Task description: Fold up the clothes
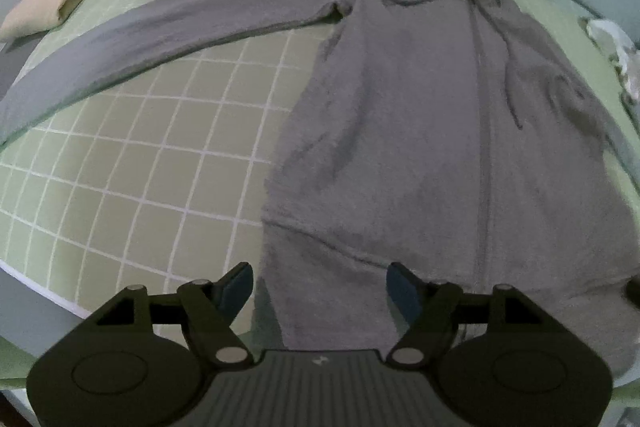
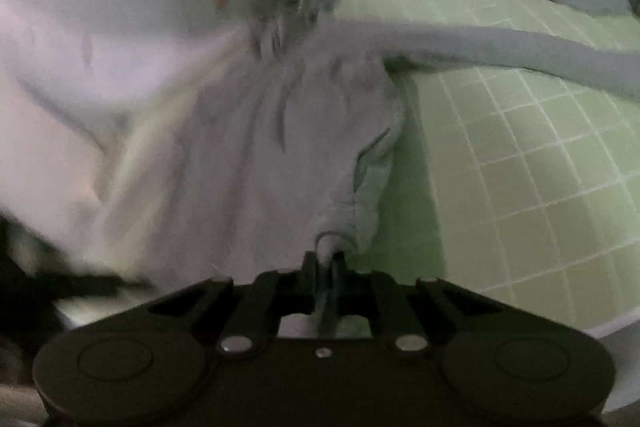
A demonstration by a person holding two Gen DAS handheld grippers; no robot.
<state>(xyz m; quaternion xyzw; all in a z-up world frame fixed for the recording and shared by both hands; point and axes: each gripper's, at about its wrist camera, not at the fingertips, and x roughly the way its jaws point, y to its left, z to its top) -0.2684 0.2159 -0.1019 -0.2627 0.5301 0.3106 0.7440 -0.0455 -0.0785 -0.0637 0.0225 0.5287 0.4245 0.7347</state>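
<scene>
Right tool (image 2: 323, 261) clenched on the hem of a grey hoodie (image 1: 432, 131); left tool (image 1: 320, 287) hangs released above its lower edge.

Zipped and face-up, the hoodie lies lengthwise up the green checked surface (image 1: 132, 163), one sleeve (image 1: 160, 23) stretched toward the upper left, the hem nearest both tools.

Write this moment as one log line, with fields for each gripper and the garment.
left gripper: open, above hem | right gripper: shut on hem fold | grey hoodie: spread flat, sleeves out | surface: green grid mat
</scene>
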